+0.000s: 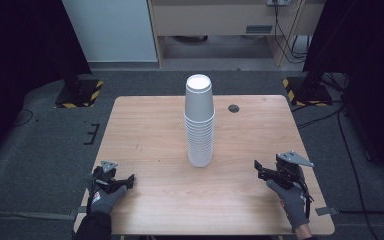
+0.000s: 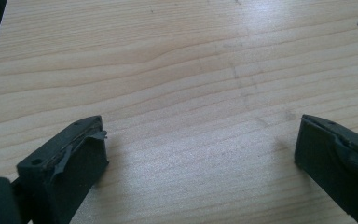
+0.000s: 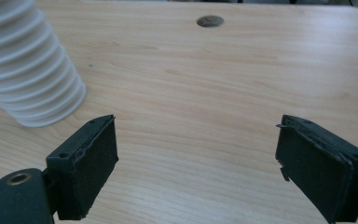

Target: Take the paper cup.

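Table [image 1: 150,130]: a light wooden top is seen from above, set on a dark grey floor; a small round dark hole [image 1: 234,108] is set near its far edge, right of centre.

Cups [image 1: 199,121]: a tall stack of white cups, mouths down, is stood upright near the middle of the table. The ribbed rims are seen piled one on another in the lower half, and the top cup's flat base is turned up. In the right gripper view the stack is seen at the upper left, resting on the wood.

Left gripper [image 1: 125,181]: it is held by a gloved hand [image 1: 101,197] at the near left corner of the table, well apart from the cups. In the left gripper view its jaws are spread wide over bare wood, with nothing between them.

Right gripper [image 1: 258,167]: it is held by a gloved hand [image 1: 291,197] at the near right of the table, pointed toward the stack but apart from it. In the right gripper view its jaws are spread wide, with nothing between them; the cups lie beyond the left jaw and the hole is seen far ahead.
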Available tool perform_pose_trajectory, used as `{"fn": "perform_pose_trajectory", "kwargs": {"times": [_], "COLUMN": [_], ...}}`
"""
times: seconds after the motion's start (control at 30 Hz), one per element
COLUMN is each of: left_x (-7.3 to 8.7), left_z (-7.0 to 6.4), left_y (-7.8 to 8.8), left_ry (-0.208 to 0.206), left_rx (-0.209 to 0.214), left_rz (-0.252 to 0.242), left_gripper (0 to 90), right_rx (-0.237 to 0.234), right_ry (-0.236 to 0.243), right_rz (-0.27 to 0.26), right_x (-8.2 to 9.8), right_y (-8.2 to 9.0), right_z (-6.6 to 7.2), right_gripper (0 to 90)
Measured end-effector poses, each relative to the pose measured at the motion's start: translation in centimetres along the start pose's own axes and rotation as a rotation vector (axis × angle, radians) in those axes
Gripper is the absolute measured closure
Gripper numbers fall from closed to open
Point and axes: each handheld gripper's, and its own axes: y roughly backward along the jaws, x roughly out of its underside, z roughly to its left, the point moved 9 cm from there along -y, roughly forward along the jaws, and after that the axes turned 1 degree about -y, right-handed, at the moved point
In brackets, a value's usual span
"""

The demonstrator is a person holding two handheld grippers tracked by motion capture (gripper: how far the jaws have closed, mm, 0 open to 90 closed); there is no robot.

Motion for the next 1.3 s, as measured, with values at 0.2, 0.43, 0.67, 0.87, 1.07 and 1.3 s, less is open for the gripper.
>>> {"fn": "perform_pose_trajectory", "kwargs": {"times": [0.2, 0.43, 0.67, 0.87, 1.07, 1.3], "left_x": [0.0, 0.0, 0.0, 0.0, 0.0, 0.0], "left_z": [0.0, 0.0, 0.0, 0.0, 0.0, 0.0], "left_y": [0.0, -0.1, -0.1, -0.1, -0.1, -0.1], "left_ry": [0.000, 0.000, -0.001, -0.002, -0.001, -0.002], "left_rx": [0.002, 0.004, 0.004, 0.005, 0.005, 0.005], "left_rz": [0.000, 0.001, 0.001, 0.001, 0.001, 0.002], "left_gripper": [0.9, 0.6, 0.6, 0.4, 0.4, 0.4], "right_rx": [-0.050, -0.049, -0.052, -0.073, -0.117, -0.147], "right_ry": [0.023, 0.039, 0.026, 0.024, 0.026, 0.050], "right_rz": [-0.060, -0.104, -0.180, -0.222, -0.266, -0.308], "right_x": [-2.4, -4.7, -7.9, -10.1, -13.2, -16.0], "right_y": [0.8, 1.7, 2.8, 3.5, 4.5, 5.4], "right_z": [2.0, 2.6, 3.0, 3.8, 5.5, 7.1], "right_gripper": [12.0, 12.3, 12.7, 12.5, 12.2, 13.0]}}
